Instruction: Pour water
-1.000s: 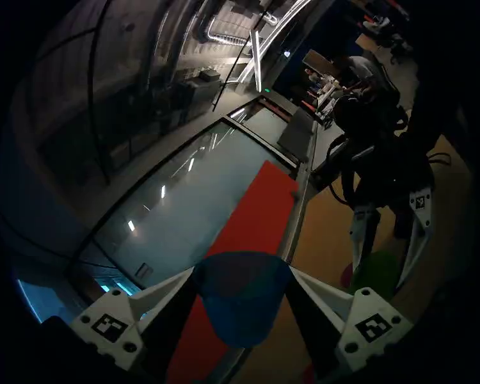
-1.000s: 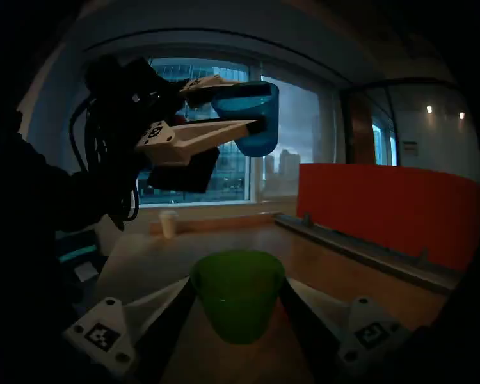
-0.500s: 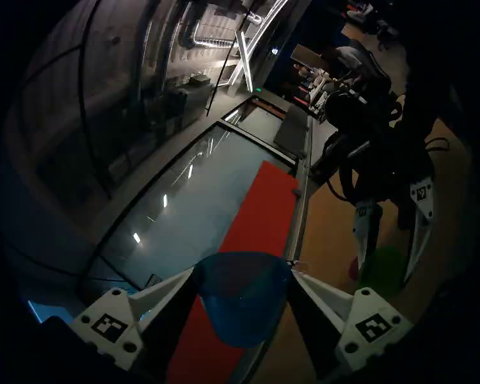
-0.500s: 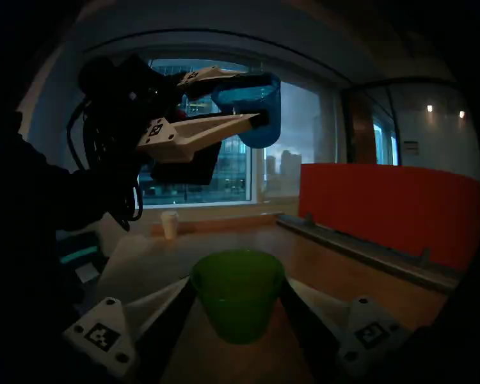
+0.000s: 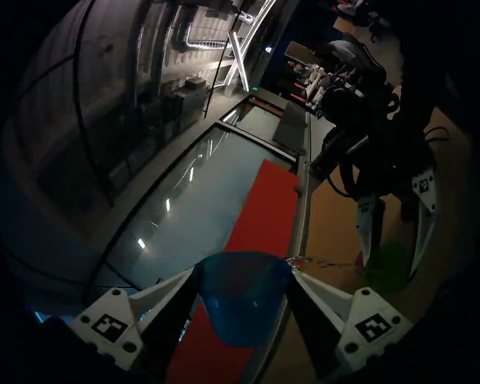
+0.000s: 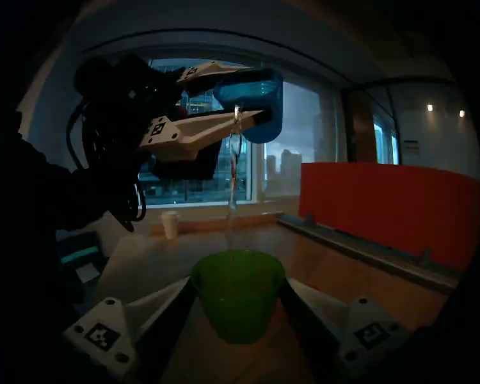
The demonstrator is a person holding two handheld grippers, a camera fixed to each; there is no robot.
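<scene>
My left gripper (image 5: 243,301) is shut on a blue cup (image 5: 242,306). In the right gripper view the same blue cup (image 6: 256,105) hangs tilted on its side, high above the table, held by the left gripper (image 6: 237,96). A thin stream of water (image 6: 230,185) falls from its rim into a green cup (image 6: 238,302). My right gripper (image 6: 238,301) is shut on that green cup, which stands upright low over the wooden table (image 6: 342,272). From the left gripper view the green cup (image 5: 386,267) sits between the right gripper's fingers (image 5: 368,224).
A red partition (image 6: 393,208) runs along the table's right side, with a metal rail (image 6: 361,249) at its foot. A small white paper cup (image 6: 169,224) stands on the far ledge under the window (image 6: 240,160). A person's dark sleeve (image 6: 41,192) and cables fill the left.
The blue cup has tipped further over and water now streams from it into the green cup. The green cup and right gripper have stayed put.
</scene>
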